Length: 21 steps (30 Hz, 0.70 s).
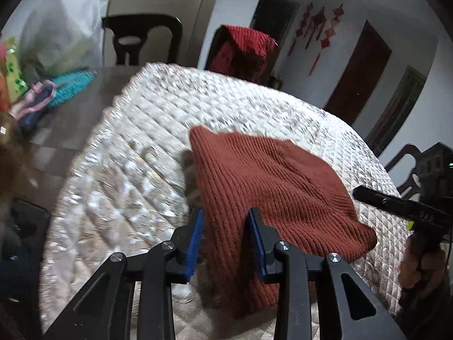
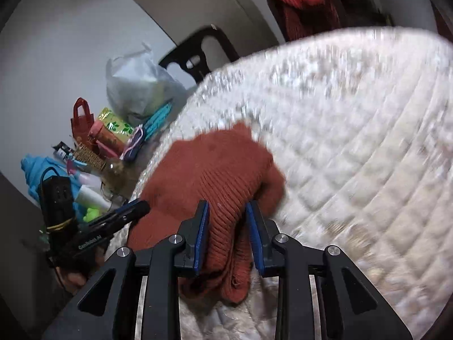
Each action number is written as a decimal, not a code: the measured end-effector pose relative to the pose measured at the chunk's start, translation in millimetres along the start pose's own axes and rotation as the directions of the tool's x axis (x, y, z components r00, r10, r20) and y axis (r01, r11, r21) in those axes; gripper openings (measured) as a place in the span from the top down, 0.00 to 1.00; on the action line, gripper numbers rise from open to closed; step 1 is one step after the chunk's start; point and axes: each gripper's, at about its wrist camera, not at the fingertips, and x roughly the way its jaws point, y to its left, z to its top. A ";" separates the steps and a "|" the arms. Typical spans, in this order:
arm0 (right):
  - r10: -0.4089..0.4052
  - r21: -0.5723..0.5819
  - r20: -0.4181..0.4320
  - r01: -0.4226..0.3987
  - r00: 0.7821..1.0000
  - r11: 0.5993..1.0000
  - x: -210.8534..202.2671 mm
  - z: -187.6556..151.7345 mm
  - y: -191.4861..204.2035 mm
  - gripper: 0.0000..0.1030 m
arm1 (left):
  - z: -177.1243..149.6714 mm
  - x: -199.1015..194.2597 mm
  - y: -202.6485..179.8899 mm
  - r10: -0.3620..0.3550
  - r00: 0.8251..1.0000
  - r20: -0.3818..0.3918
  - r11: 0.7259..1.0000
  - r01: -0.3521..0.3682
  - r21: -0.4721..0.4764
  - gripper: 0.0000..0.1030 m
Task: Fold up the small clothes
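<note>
Seen first from the left wrist: rust-red knitted garment [image 1: 269, 187] spread over a quilted cover [image 1: 127, 147] on the table, far part lying flat, near edge gathered and lifted between the blue pads of the left gripper [image 1: 226, 240]. Pinching that edge, by the look of it, so as to carry it over the rest for a fold; blades not fully pressed together, kept apart by the thickness of the knit. Off to the right, well apart from the pinch, the right gripper [image 1: 402, 206], dark and side-on, its blades too edge-on here to judge. Pushed to the far left of the table, clear of the work: a plastic bag [image 1: 65, 31] and a teal knitted item [image 1: 73, 86]. Behind, a chair [image 1: 141, 36] and a red cloth [image 1: 246, 48] draped over another. Turning to the right wrist: the same garment bunched into ridges between the right gripper's blue fingers [image 2: 202, 232], clamped on a doubled wad of knit, likely to hold the other corner level. Left gripper [image 2: 133, 209] at lower left, touching the garment's edge. Blurred cover, so fine detail unreadable.
</note>
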 end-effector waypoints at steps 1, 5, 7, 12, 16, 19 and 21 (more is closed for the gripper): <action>-0.017 -0.029 0.011 0.018 1.000 0.999 -1.8 3.7 5.4 0.72 | 2.5 -5.1 -4.1 0.017 1.000 0.016 1.000 -0.017 0.006 0.67; -0.041 -0.086 -0.030 0.038 0.999 0.996 23.5 15.1 15.8 0.82 | 18.3 -0.8 -16.9 0.015 0.999 0.042 0.999 -0.017 0.049 0.67; -0.089 -0.101 -0.077 0.081 0.993 0.992 47.0 14.0 9.2 0.85 | 18.4 12.8 -24.5 0.018 1.000 0.016 0.997 -0.020 0.080 0.67; -0.095 -0.081 -0.090 0.088 0.991 0.993 44.7 12.1 -1.4 0.85 | 7.2 27.2 -25.6 0.064 0.998 -0.017 0.994 -0.062 0.091 0.67; -0.084 -0.164 -0.047 0.075 0.995 0.984 10.3 0.0 19.2 0.85 | -1.7 5.4 -35.5 0.101 0.995 0.013 0.989 -0.101 0.110 0.67; -0.083 -0.230 -0.046 0.070 0.996 0.971 -0.9 -16.1 35.2 0.85 | -15.2 -10.4 -42.3 0.120 0.992 0.025 0.987 -0.122 0.107 0.67; -0.088 -0.265 -0.065 0.068 0.994 0.962 0.7 -27.0 41.6 0.85 | -21.7 -14.5 -44.8 0.125 0.992 0.033 0.986 -0.127 0.105 0.67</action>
